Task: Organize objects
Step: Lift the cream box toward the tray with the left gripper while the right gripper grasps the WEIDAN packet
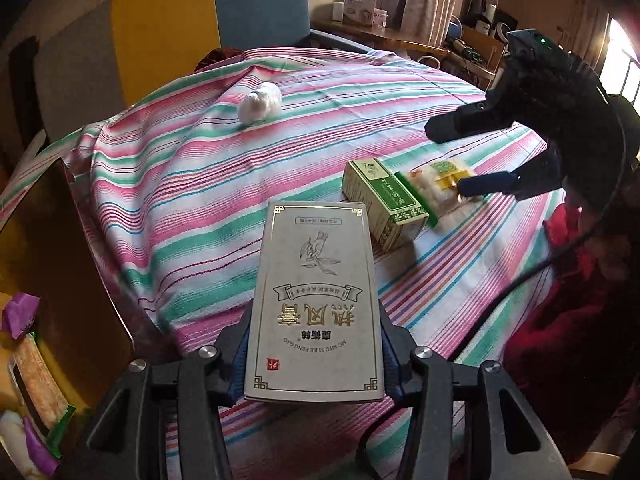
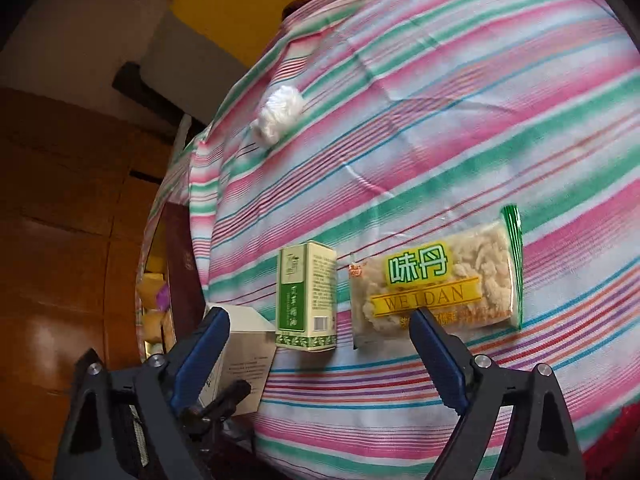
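My left gripper (image 1: 316, 364) is shut on a grey box with gold lettering (image 1: 316, 300), held above the striped tablecloth (image 1: 180, 200). Just beyond it lie a small green carton (image 1: 384, 204) and a clear snack packet (image 1: 440, 184), side by side. In the right wrist view my right gripper (image 2: 320, 330) stands open and holds nothing. The green carton (image 2: 306, 296) shows in its gap, and its right fingertip overlaps the near edge of the snack packet (image 2: 436, 284). A white crumpled ball (image 1: 260, 104) rests farther back on the cloth.
A yellow bin (image 1: 52, 320) with wrappers stands off the table's left edge. A yellow and blue chair (image 1: 208, 12) stands behind the table, and a cluttered desk (image 1: 380, 32) beyond it. A person's red sleeve (image 1: 580, 320) is at the right.
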Tool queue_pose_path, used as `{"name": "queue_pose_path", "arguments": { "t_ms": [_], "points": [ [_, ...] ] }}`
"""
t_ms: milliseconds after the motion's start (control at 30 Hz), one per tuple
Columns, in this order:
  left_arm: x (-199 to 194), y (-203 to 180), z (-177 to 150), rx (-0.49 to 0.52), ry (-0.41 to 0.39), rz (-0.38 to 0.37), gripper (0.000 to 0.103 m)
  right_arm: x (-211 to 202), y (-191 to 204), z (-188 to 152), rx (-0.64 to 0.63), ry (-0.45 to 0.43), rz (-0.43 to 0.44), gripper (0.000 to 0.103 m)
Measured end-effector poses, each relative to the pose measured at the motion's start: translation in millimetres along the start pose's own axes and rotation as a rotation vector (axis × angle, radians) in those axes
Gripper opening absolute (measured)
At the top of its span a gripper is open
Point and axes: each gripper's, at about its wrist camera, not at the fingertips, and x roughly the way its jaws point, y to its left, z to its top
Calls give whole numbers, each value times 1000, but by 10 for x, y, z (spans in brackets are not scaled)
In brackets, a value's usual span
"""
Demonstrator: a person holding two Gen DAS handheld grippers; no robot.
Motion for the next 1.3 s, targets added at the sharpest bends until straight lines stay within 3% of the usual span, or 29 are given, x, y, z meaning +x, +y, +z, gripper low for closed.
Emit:
{"name": "queue_pose_path", "arguments": {
  "t_ms": [233,733,1067,1300],
  "points": [
    [64,-11,-40,3,-2,7,52,-127,-97,94,36,-97,-95,93],
    [148,52,-141,-2,6,-4,52,-327,-120,95,71,-97,-57,93],
    [160,136,-169,-23,-10,-33,52,-423,-412,72,254,-92,-243,93],
    [123,198,-153,-32,-12,-48,52,-85,-270,365,202,-88,-374,92]
  ]
}}
